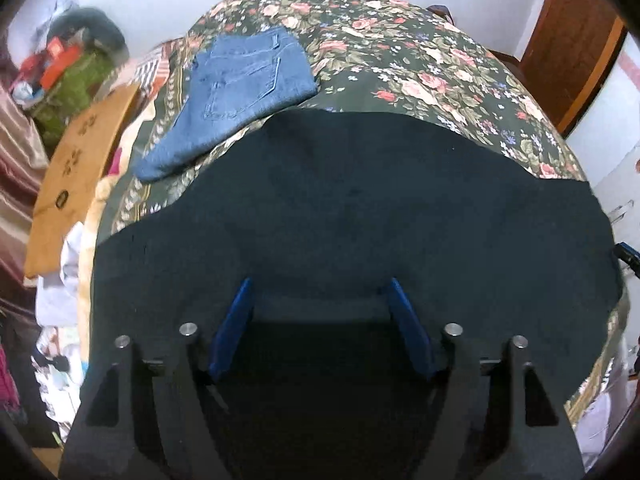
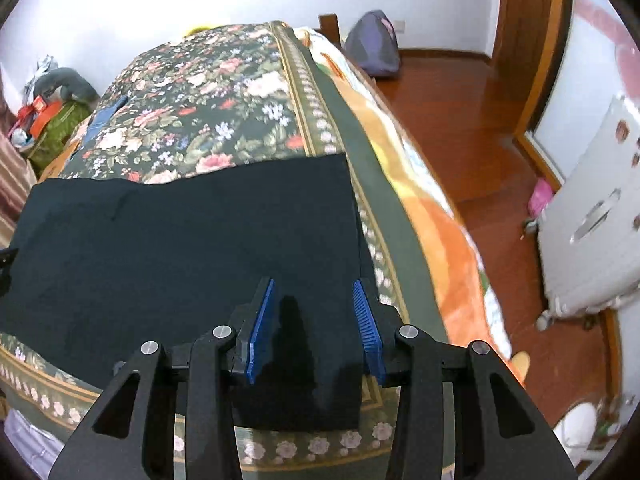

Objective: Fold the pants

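Blue pads (image 1: 236, 332) of the left hand-held gripper (image 1: 320, 300) stand wide apart over the dark pants (image 1: 360, 208), holding nothing. On the other side, the right hand-held gripper (image 2: 314, 304) is spread apart too, above the near right corner of the same pants (image 2: 192, 240), maybe just touching the cloth. These pants lie flat on the flowery bed (image 1: 420, 60). Folded blue jeans (image 1: 240, 84) sit farther back on the bed, near its left edge.

Dark pants (image 1: 360, 208), seemingly flat, on bed
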### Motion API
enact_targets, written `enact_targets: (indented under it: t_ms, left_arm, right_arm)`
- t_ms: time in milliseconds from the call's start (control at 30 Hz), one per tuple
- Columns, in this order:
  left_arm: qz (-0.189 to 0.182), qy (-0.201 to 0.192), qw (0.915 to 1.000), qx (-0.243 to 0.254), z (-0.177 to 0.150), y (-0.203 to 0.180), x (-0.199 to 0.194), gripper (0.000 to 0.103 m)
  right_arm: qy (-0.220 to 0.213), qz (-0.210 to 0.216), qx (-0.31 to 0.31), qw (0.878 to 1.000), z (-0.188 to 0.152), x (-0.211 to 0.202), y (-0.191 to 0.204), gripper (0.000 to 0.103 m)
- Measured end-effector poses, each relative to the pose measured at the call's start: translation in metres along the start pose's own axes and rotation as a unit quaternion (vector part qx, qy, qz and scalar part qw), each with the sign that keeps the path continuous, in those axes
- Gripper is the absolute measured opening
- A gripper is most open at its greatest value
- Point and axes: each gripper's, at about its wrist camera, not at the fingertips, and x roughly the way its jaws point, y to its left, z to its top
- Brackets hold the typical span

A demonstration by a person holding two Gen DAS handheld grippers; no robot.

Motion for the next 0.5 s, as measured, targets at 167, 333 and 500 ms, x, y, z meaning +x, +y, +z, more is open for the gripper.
enact_targets:
  t_ms: [167,333,500]
  left_arm:
    - [-0.003,0.003,1.0,-0.005,0.0,0.001,0.002,0.077]
    - [0.002,-0.001,1.0,-0.006,0.0,-0.001,0.003,0.078]
    - [0.003,-0.004,1.0,-0.008,0.001,-0.002,0.004,0.079]
  right_arm:
    - [-0.008,0.001,-0.007,1.0,0.0,0.009,-0.002,0.037]
    - [-0.004,-0.002,-0.003,1.0,0.007,0.018,-0.009,0.037]
    - [-0.007,0.012,0.007,1.0,0.008,0.022,-0.016,0.038]
